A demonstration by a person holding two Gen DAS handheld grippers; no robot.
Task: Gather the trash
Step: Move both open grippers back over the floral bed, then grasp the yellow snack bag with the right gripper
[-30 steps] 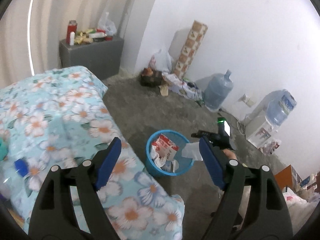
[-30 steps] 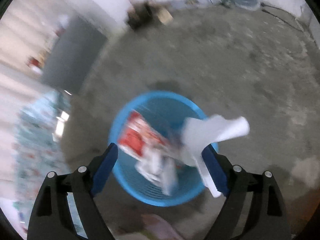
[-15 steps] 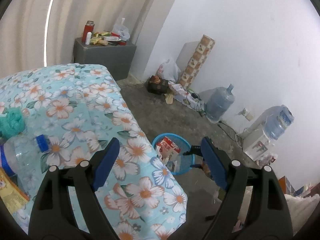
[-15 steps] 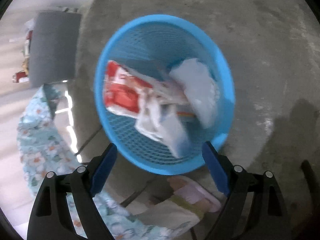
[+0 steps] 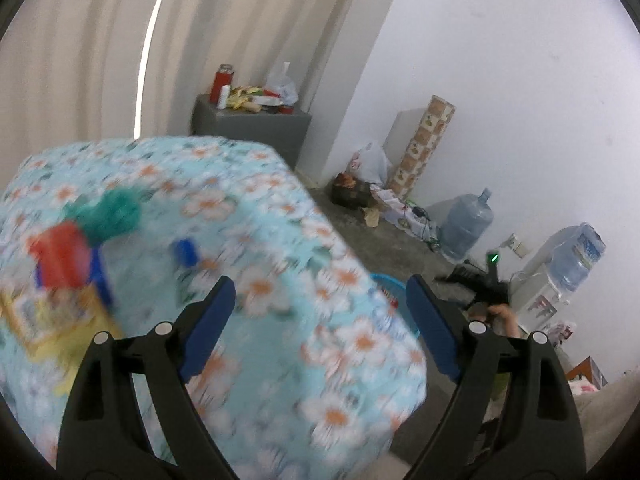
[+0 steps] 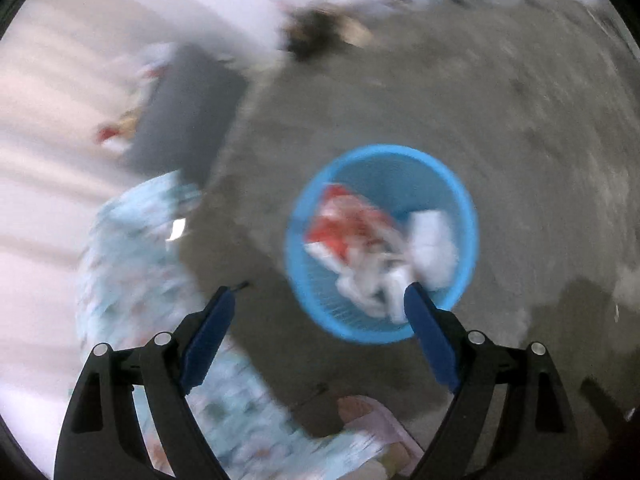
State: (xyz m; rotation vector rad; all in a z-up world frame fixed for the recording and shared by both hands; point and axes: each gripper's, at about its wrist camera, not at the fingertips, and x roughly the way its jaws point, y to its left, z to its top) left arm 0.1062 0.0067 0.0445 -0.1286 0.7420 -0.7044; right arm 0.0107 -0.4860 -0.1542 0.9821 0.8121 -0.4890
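Since the earlier frames, we note the left gripper [image 5: 320,300] has swung from the floor onto the table draped in a light-blue floral cloth [image 5: 280,360], and the white crumpled paper [image 6: 434,246] once at the right gripper [image 6: 320,310] now lies inside the round blue mesh plastic basket [image 6: 466,208]. We record the left jaws as having just been opening, spread wide with nothing between them. Right jaws also stand spread and empty, the basket at one o'clock from them on the grey concrete floor [image 6: 520,100]. Red-and-white packaging [image 6: 344,228] lies beside the paper. On the cloth, at ten o'clock from the left gripper, we see blurred items: a red-and-blue object [image 5: 64,260], a teal tuft [image 5: 108,212], a blue cap [image 5: 186,252].
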